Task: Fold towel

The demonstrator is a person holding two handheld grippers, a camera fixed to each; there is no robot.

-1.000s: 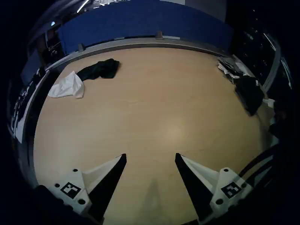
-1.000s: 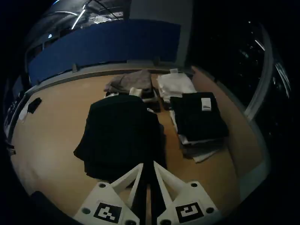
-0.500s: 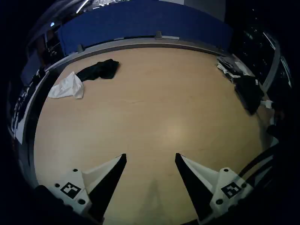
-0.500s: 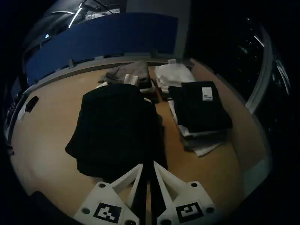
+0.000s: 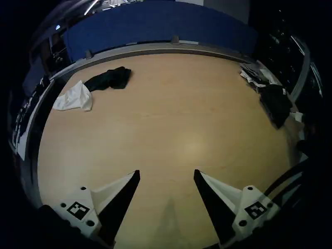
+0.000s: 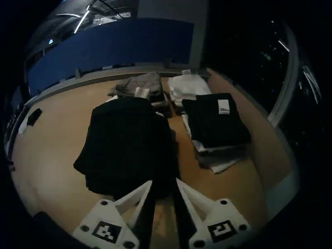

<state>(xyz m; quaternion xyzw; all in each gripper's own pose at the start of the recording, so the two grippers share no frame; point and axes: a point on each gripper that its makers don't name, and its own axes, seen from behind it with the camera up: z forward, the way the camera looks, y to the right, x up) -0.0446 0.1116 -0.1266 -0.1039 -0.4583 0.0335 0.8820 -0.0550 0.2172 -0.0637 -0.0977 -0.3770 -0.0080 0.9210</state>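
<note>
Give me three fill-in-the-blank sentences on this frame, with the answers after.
The left claw is ___, holding nothing, above the wooden table. The towel at the right claw is ___. The folded stack beside it carries a ___ label on top. Answers: open; black; white.

A blue partition [image 5: 157, 20] stands behind the wooden table [image 5: 174, 116].

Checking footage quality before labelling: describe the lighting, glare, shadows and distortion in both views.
Left gripper view: dim, with a soft glare patch on the wooden table, a faint shadow between the fingers of the left hand-held gripper, and fisheye bending of the blue partition. Right gripper view: equally dim; the black towel reads as a near-featureless dark mass.
</note>
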